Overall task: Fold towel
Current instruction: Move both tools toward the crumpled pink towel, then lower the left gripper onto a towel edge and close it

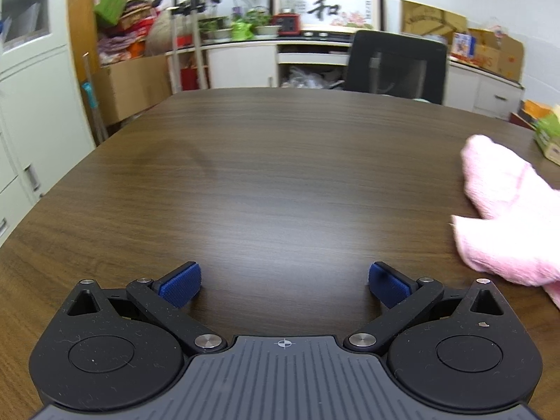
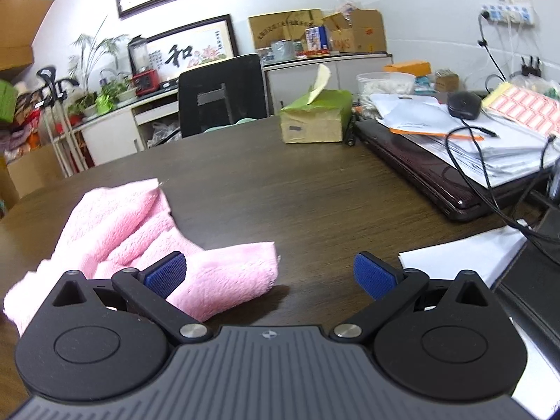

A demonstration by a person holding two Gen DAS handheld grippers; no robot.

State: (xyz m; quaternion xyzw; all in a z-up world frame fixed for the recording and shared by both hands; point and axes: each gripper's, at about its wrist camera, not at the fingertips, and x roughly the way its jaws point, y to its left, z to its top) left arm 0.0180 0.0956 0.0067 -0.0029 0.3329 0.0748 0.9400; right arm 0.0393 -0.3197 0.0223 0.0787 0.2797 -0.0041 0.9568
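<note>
- Hovering low over the table (image 1: 280, 161), the left gripper (image 1: 284, 285) has its blue pads spread wide with only bare wood between them — it grips nothing.
- The right gripper (image 2: 269, 274) is likewise spread wide and empty; its left pad (image 2: 167, 273) sits in front of the towel in the right wrist view, though whether it touches the cloth cannot be told.
- Just beyond that pad lies the pink towel (image 2: 140, 231), rumpled on the wood, with one flap reaching toward the near edge and thicker ridges bunched behind it.
- From the left wrist view the same towel (image 1: 507, 217) shows only at the far right, well apart from the left gripper.
- Judged from these views, the fold is barely begun — no neat layers or squared edges show, so spreading, grasping corners and folding all seem left to do.
- Farther back stand a green tissue box (image 2: 316, 117), a stack of papers (image 2: 455, 133) on a dark laptop, and a black office chair (image 2: 222, 94).
</note>
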